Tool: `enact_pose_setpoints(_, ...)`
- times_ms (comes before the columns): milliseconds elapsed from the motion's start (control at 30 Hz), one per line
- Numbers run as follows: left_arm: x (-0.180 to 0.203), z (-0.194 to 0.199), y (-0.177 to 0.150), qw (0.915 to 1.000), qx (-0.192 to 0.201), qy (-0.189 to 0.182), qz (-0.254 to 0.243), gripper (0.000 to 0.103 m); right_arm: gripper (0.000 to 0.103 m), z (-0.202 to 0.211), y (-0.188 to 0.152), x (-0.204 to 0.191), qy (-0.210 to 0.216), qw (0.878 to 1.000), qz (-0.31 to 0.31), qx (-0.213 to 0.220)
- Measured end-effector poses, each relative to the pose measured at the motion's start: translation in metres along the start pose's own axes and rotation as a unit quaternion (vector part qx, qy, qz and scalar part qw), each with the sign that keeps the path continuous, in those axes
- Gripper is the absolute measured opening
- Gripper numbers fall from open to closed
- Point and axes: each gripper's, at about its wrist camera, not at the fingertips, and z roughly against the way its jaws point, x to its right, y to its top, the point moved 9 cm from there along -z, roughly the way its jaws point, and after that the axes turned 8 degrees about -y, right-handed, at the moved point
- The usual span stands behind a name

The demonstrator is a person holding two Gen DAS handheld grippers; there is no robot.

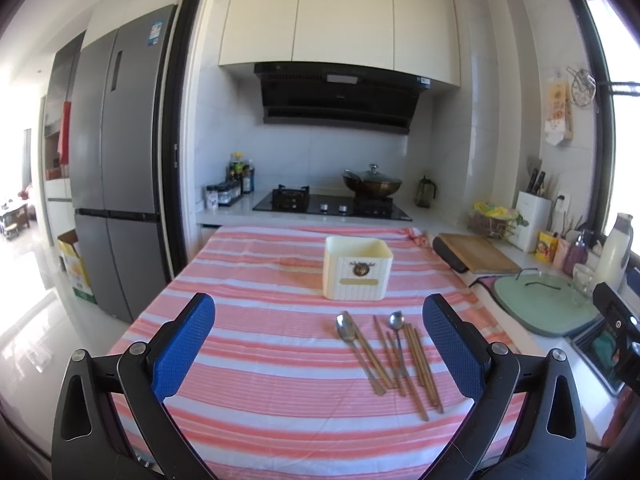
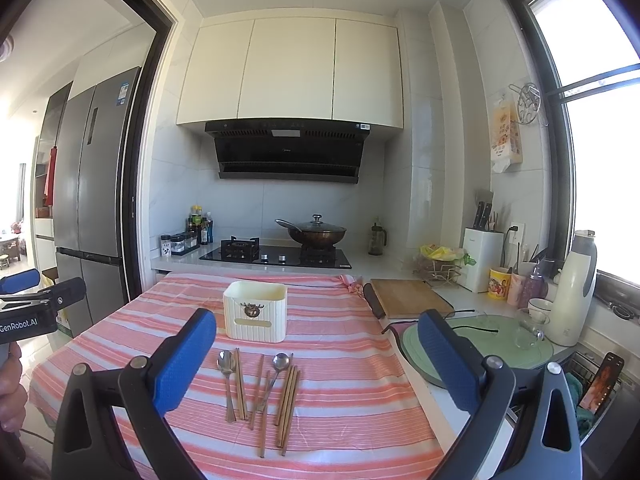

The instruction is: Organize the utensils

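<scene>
Left wrist view: I see my left gripper point(image 1: 319, 350) spread wide, holding nothing. My right gripper point(image 2: 318, 362) likewise gapes empty. Spoons point(image 2: 226, 364) and chopsticks point(image 2: 289, 404) lie loose on the striped cloth point(image 2: 352, 392), near the cream holder point(image 2: 256, 312).

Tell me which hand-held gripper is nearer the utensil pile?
Right, marginally. The right hand-held gripper faces the utensil pile head-on; the left hand-held gripper sits left of it, both open.

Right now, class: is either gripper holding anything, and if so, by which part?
Nothing is held. The left gripper and right gripper hang open above the spoons and chopsticks on the cloth.
</scene>
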Motion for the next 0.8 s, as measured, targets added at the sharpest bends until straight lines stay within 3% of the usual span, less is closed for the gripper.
enact_pose_setpoints(533,0.003,-0.003,0.001,1.0,-0.003,-0.002,-0.002,0.103,0.103,-0.003,0.0,-0.001,0.0,1.0,0.0,-0.004)
enact_pose_setpoints(800,0.005,-0.016,-0.005,0.9997,-0.024,0.009,-0.007,0.103,0.103,-0.01,-0.005,0.003,-0.002,1.0,-0.004,-0.012)
